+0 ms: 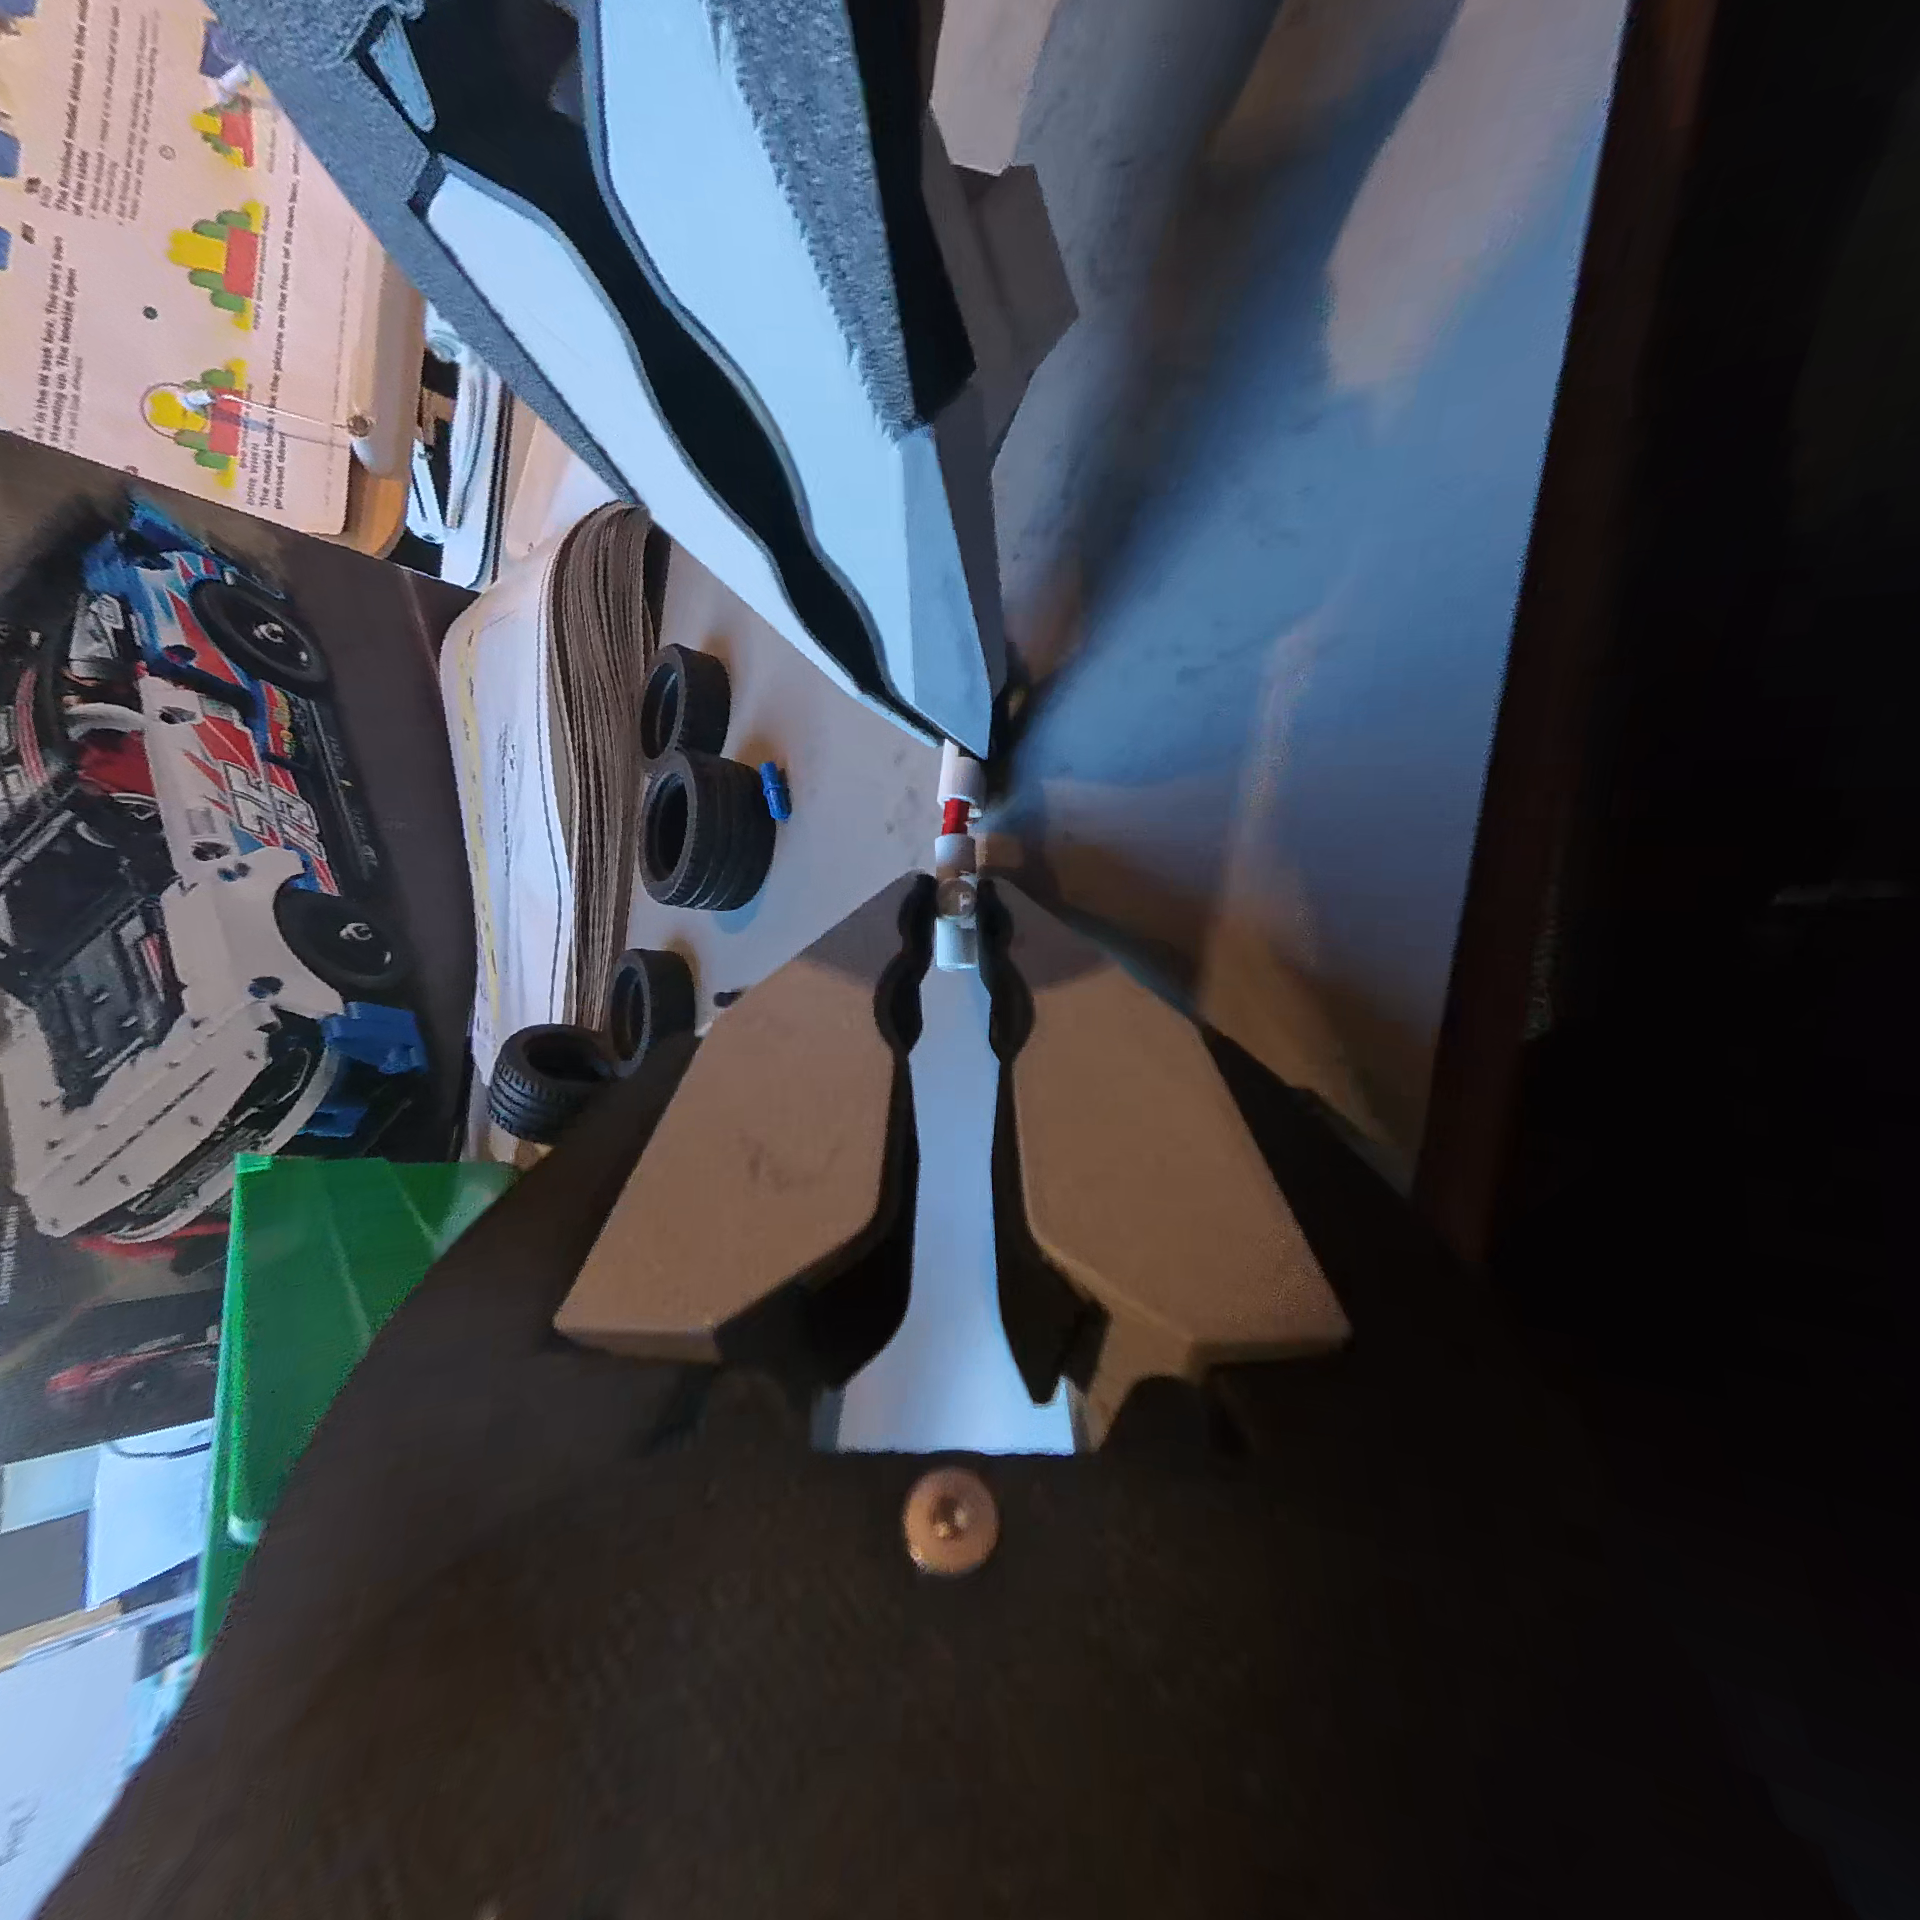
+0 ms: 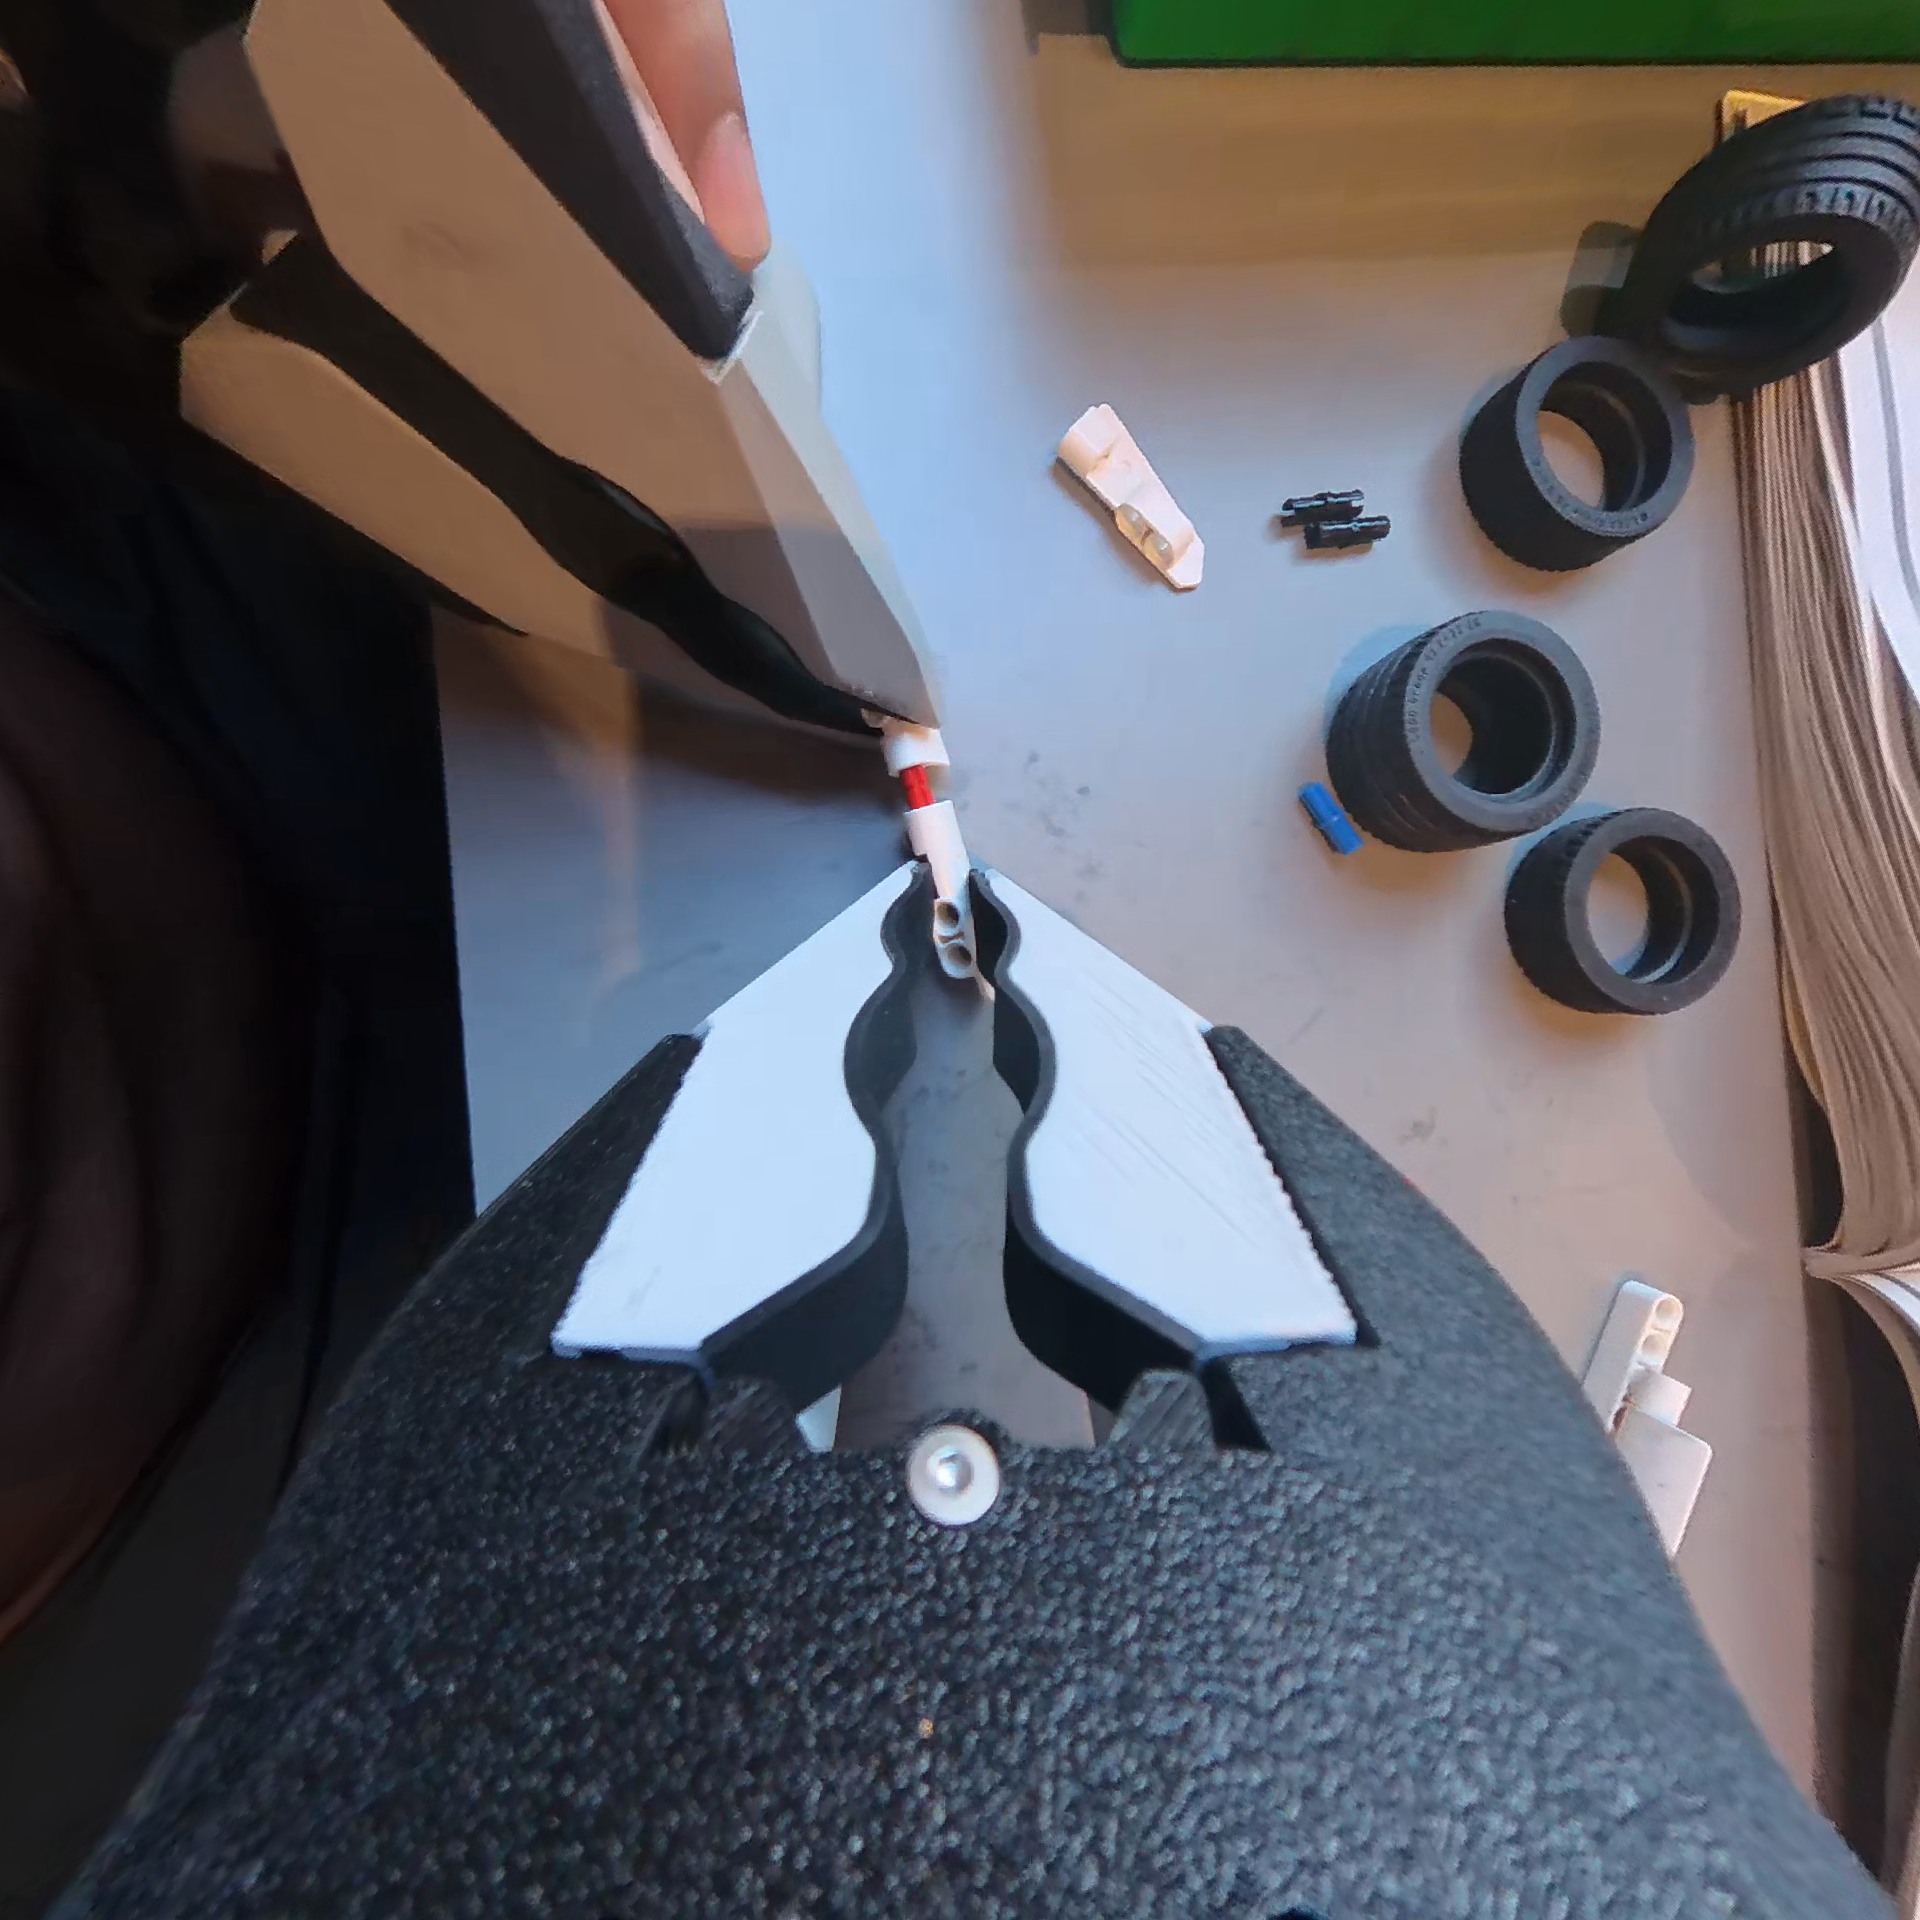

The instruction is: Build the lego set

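Note:
Two small white connectors are joined by a short red axle (image 2: pixel 916 784) above the grey table (image 2: pixel 1143 935). My right gripper (image 2: pixel 948 878) is shut on the near white connector (image 2: pixel 940 836), whose holed end lies between the fingers. My left gripper (image 2: pixel 904 722) comes in from the upper left, shut on the other white connector (image 2: pixel 914 750). In the left wrist view my left gripper (image 1: pixel 953 888) grips its white connector (image 1: pixel 954 945), the red axle (image 1: pixel 951 816) runs ahead, and the right gripper (image 1: pixel 971 743) holds the far connector (image 1: pixel 961 777).
Several black tyres (image 2: pixel 1465 727) lie to the right, with a blue pin (image 2: pixel 1330 818), two black pins (image 2: pixel 1335 517), a white panel piece (image 2: pixel 1132 497) and a white beam (image 2: pixel 1642 1351). An open instruction booklet (image 2: pixel 1829 727) lies at the right edge. A green tray (image 1: pixel 312 1299) and the set box (image 1: pixel 187 883) lie beyond. Both grippers' tips are close together, under 4 cm apart.

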Action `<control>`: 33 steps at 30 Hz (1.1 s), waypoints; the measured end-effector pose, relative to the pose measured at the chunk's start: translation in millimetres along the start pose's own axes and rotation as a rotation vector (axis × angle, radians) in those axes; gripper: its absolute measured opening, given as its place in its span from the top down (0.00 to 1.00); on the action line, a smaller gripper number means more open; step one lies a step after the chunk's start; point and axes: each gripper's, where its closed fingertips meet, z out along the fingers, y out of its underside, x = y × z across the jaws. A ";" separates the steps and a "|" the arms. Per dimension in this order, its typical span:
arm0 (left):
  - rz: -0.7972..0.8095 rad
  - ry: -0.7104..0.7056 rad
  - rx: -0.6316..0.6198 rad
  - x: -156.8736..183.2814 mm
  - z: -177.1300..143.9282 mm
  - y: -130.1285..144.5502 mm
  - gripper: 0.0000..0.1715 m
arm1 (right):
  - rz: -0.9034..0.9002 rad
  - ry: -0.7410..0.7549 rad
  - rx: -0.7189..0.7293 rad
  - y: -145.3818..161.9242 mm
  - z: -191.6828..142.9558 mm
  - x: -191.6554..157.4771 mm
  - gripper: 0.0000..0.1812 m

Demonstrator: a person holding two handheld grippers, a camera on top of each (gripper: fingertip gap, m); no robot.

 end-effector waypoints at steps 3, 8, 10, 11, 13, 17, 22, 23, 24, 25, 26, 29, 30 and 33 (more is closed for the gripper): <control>-0.060 0.031 0.018 1.2 -1.6 -1.9 0.97 | -0.014 0.012 -0.005 0.0 0.2 -0.9 0.96; -0.189 0.087 0.061 2.3 -2.7 -3.2 0.97 | -0.023 0.017 -0.001 -1.2 1.0 -1.9 0.96; -0.224 0.112 0.080 2.4 -3.2 -3.6 0.97 | -0.025 0.013 0.003 -1.6 1.2 -2.3 0.96; -0.232 0.122 0.084 2.4 -3.2 -4.0 0.97 | -0.025 0.008 0.007 -2.1 1.4 -2.9 0.96; -0.233 0.132 0.093 2.9 -3.0 -5.5 0.97 | -0.020 -0.011 0.019 -3.9 2.0 -5.4 0.96; -0.262 0.184 0.107 3.6 -3.2 -5.0 0.97 | -0.030 -0.016 0.025 -4.2 2.2 -5.9 0.96; -0.289 0.233 0.124 3.4 -3.0 -3.8 0.97 | -0.024 -0.022 0.036 -5.8 3.0 -5.1 0.96; -0.277 0.232 0.128 3.5 -2.9 -3.8 0.97 | -0.020 -0.029 0.045 -6.0 3.2 -5.1 0.96; -0.272 0.234 0.132 3.5 -2.8 -3.8 0.97 | -0.015 -0.037 0.054 -6.0 3.2 -5.2 0.96; -0.271 0.237 0.135 3.5 -2.6 -4.1 0.97 | -0.012 -0.048 0.059 -6.0 3.2 -5.5 0.96; -0.269 0.238 0.136 3.4 -2.3 -4.2 0.97 | -0.016 -0.055 0.063 -6.0 3.1 -5.6 0.96; -0.256 0.210 0.126 1.2 -0.3 -3.2 0.97 | -0.013 -0.068 0.084 -6.7 3.5 -5.1 0.96; -0.252 0.199 0.120 0.5 0.1 -2.8 0.97 | 0.008 -0.085 0.094 -7.2 3.7 -5.1 0.97; -0.235 0.196 0.123 1.9 -0.1 -3.7 0.97 | -0.011 -0.099 0.121 -7.4 4.0 -5.9 0.96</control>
